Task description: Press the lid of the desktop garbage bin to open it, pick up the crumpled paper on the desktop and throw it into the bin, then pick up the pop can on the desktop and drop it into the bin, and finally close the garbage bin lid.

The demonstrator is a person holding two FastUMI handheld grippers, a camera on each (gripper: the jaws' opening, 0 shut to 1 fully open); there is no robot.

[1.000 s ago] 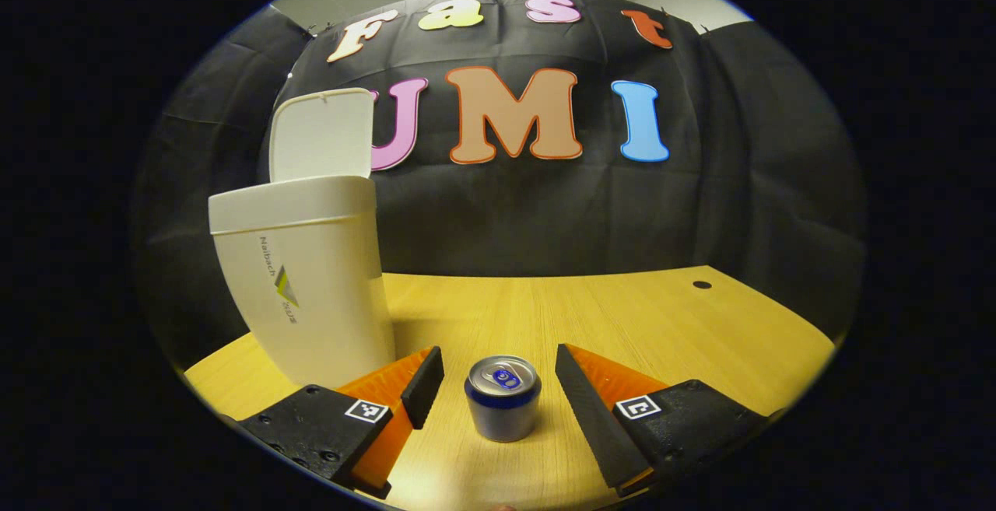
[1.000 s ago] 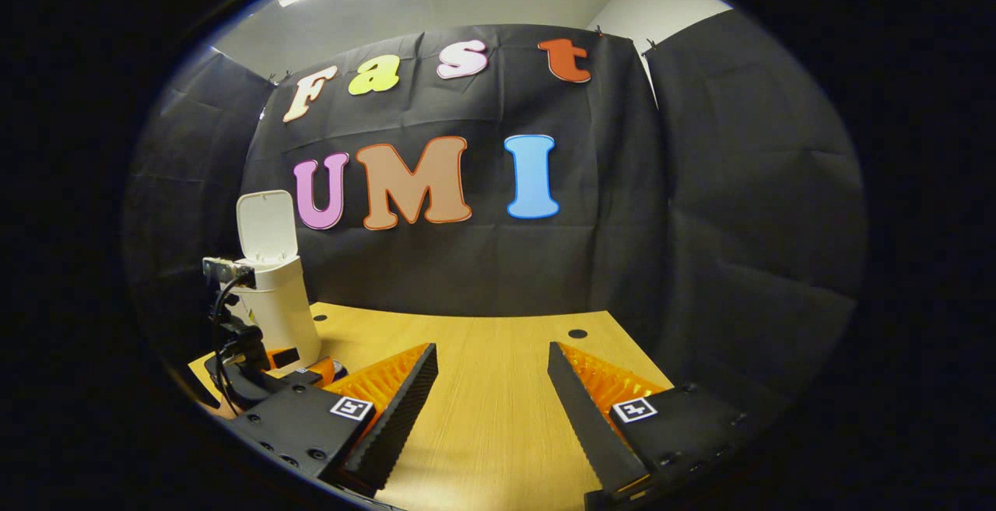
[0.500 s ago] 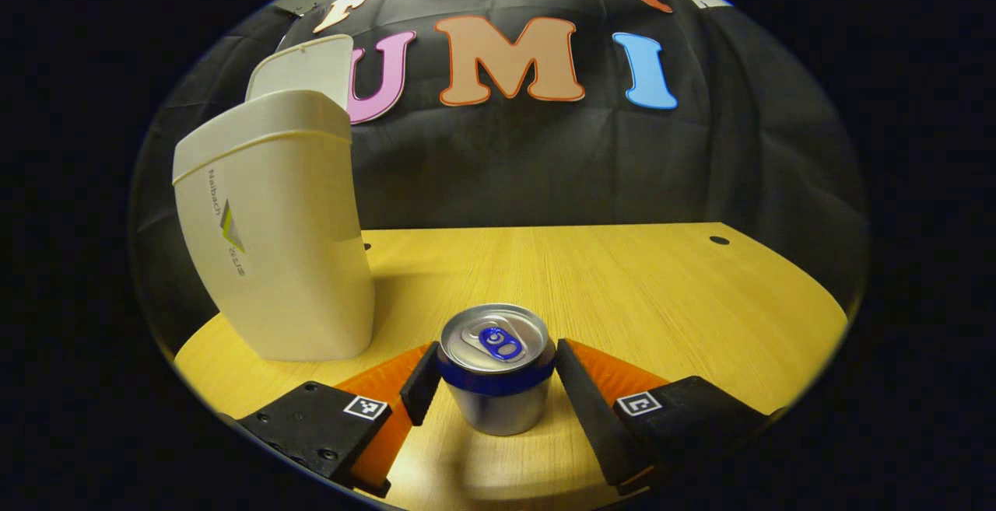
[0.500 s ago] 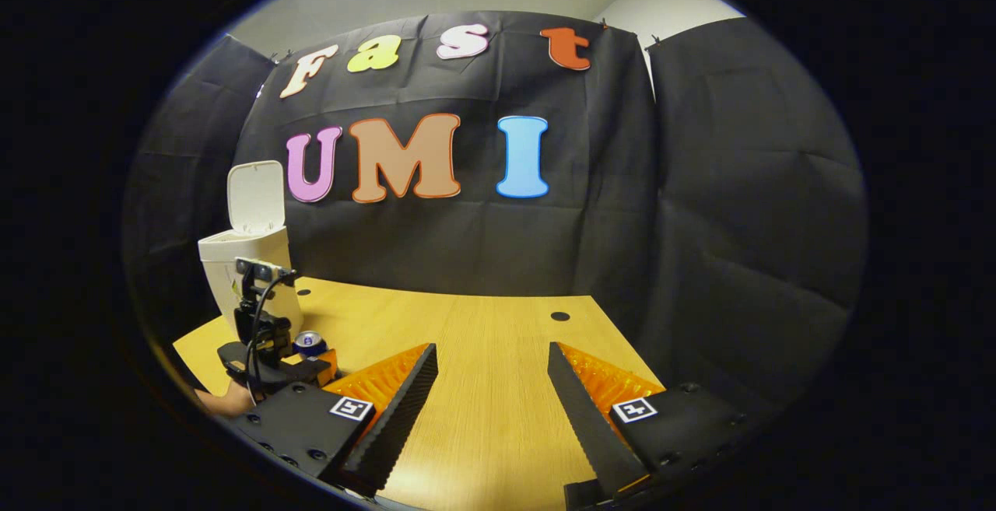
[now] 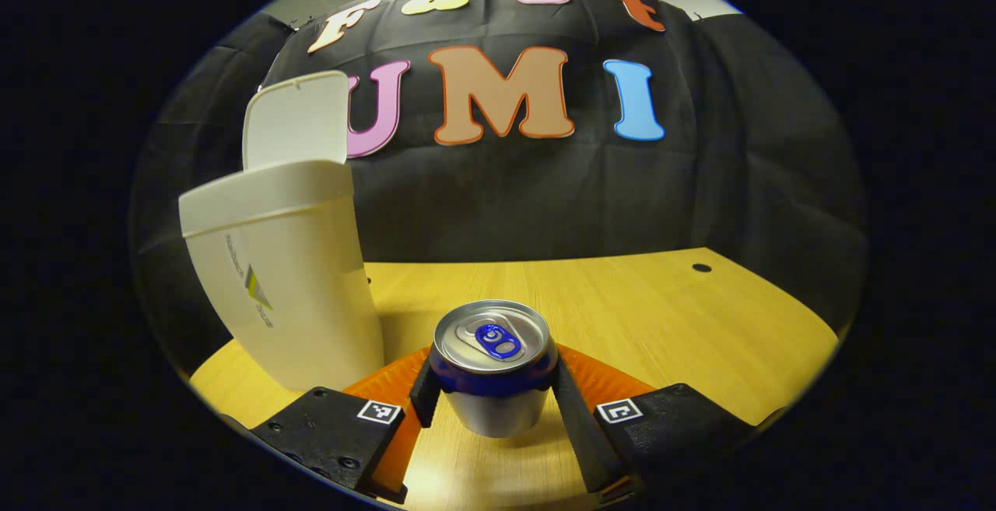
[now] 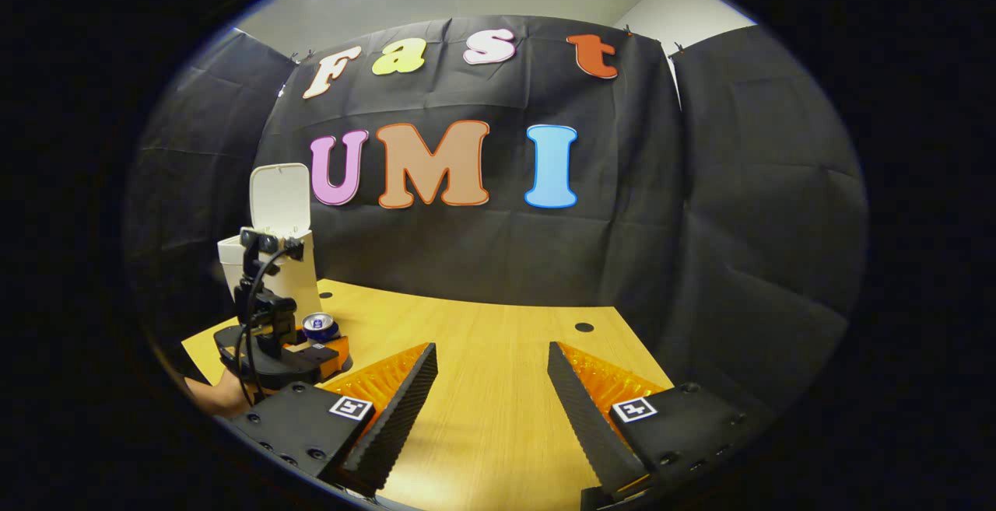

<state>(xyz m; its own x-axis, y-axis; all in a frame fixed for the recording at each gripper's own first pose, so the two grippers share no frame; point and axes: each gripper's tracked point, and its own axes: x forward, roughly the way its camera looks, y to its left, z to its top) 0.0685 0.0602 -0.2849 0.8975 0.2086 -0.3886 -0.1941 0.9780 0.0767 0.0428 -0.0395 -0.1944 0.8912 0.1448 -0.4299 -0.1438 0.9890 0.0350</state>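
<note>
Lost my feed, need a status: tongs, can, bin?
Left tongs shut on pop can. Right tongs open, holding nothing. Bin beside can, lid up. Nothing between can and bin.

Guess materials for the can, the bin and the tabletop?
Can: looks like aluminium, going by the brushed silver top with a blue pull tab, the glossy blue band and bare metal body. It sits between the left hand-held gripper's fingers.
Bin: likely moulded plastic, matte off-white and smooth, with a thin lid standing open.
Tabletop: light wood grain, satin; wood or laminate, can't tell.
</note>
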